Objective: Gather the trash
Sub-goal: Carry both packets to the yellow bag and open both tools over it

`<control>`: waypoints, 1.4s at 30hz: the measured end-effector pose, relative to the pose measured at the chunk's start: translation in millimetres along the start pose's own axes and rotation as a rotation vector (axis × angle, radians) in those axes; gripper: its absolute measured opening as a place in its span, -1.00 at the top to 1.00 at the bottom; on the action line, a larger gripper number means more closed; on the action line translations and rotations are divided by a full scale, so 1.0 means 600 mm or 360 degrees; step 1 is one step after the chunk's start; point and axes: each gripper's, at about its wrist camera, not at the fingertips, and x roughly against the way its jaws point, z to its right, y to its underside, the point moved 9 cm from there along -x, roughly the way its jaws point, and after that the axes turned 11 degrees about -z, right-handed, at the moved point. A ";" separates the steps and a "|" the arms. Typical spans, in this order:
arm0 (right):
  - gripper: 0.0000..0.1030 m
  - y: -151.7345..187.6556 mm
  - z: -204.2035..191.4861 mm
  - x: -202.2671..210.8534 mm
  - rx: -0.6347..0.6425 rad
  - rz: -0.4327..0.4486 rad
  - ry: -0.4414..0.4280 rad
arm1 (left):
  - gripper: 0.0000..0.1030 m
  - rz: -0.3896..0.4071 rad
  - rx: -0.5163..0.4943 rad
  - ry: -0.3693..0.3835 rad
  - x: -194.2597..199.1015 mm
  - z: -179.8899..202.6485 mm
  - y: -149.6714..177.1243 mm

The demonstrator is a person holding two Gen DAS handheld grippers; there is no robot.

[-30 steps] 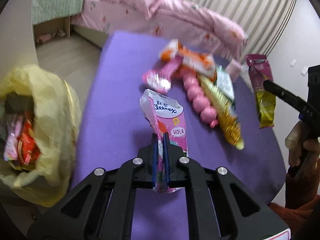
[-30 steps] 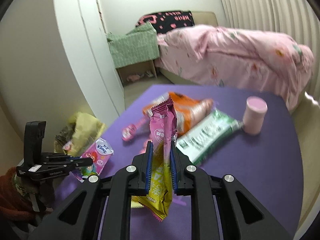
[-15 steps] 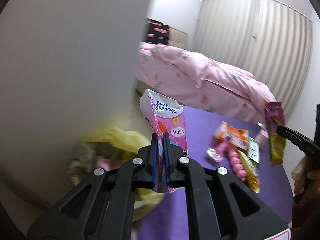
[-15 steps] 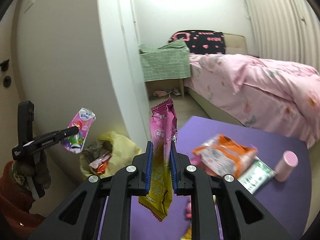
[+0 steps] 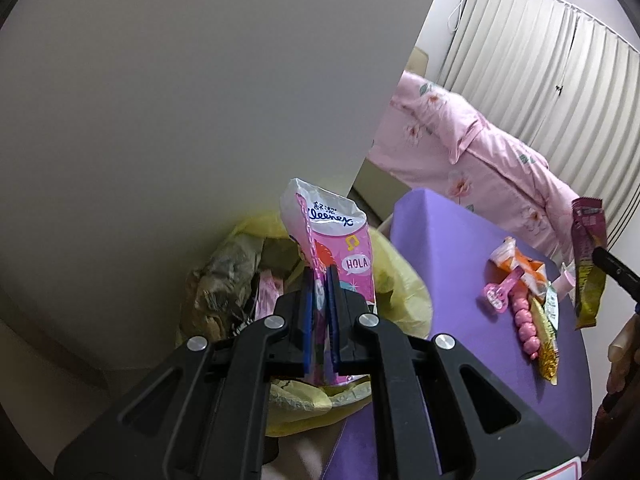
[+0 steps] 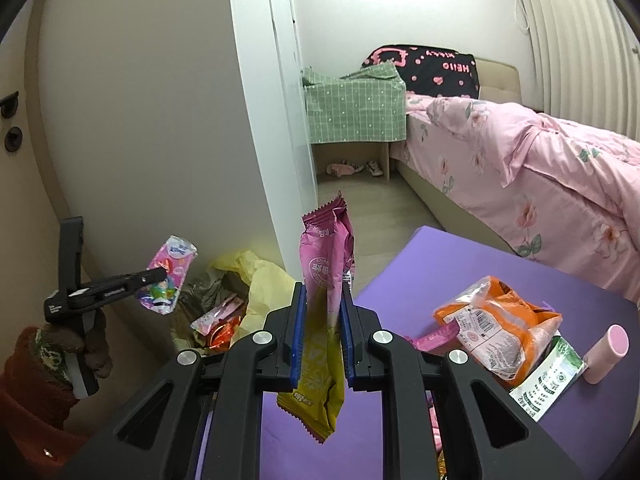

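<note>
— Left wrist view first: what is the left gripper (image 5: 320, 276) doing?
— Its fingers (image 5: 307, 300) are clamped on a pink Kleenex tissue pack (image 5: 340, 240), held upright above the yellow trash bag (image 5: 400, 280). The bag stands open on the floor just beside the purple table (image 5: 448, 264), against the white wall, with wrappers already inside.

— And the right gripper (image 6: 323, 300)?
— Closed on a pink-and-yellow snack wrapper (image 6: 326, 264), which hangs vertically between the fingers, over the table edge and near the bag (image 6: 264, 284).

— What is on the table?
— An orange snack bag (image 6: 496, 320), a green-and-white packet (image 6: 548, 376) touching it, and a pink cylinder (image 6: 604, 352) just beside the packet. From the left wrist I also see a pink beaded item (image 5: 526, 324) and a gold wrapper (image 5: 546, 344) lying side by side.

— Surroundings?
— A bed with a pink floral quilt (image 6: 532, 160) stands behind the table.
</note>
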 end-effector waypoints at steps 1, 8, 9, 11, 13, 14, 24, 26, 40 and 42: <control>0.69 0.001 0.002 -0.002 0.0000 -0.0005 0.0002 | 0.89 -0.0020 0.0000 0.0005 -0.011 0.002 0.002; 0.69 0.012 0.011 -0.014 -0.0019 -0.0035 0.0017 | 0.89 -0.0163 -0.0013 0.0010 -0.084 0.007 0.026; 0.69 0.013 0.013 -0.014 -0.0024 -0.0038 0.0018 | 0.88 -0.0183 -0.0014 0.0016 -0.094 0.009 0.031; 0.69 0.016 0.014 -0.012 -0.0033 -0.0041 0.0021 | 0.83 -0.0208 -0.0009 0.0027 -0.104 0.007 0.037; 0.69 0.018 0.017 -0.013 -0.0039 -0.0044 0.0023 | 0.73 -0.0225 0.0000 0.0045 -0.112 0.006 0.040; 0.69 0.019 0.018 -0.012 -0.0042 -0.0045 0.0024 | 0.58 -0.0228 0.0009 0.0054 -0.114 0.004 0.041; 0.69 0.009 -0.006 -0.021 0.0031 -0.0058 0.0004 | 0.07 -0.0066 0.0129 0.0041 -0.050 -0.034 0.015; 0.69 0.001 -0.021 -0.031 0.0075 -0.0067 -0.0002 | -0.04 0.0025 0.0124 -0.0009 -0.014 -0.046 0.004; 0.69 -0.047 -0.216 -0.191 0.0353 -0.0281 -0.0295 | -0.17 0.0371 0.0218 -0.0172 0.158 -0.136 -0.031; 0.69 -0.046 -0.238 -0.209 0.0382 -0.0309 -0.0317 | -0.17 0.0368 0.0222 -0.0176 0.160 -0.140 -0.028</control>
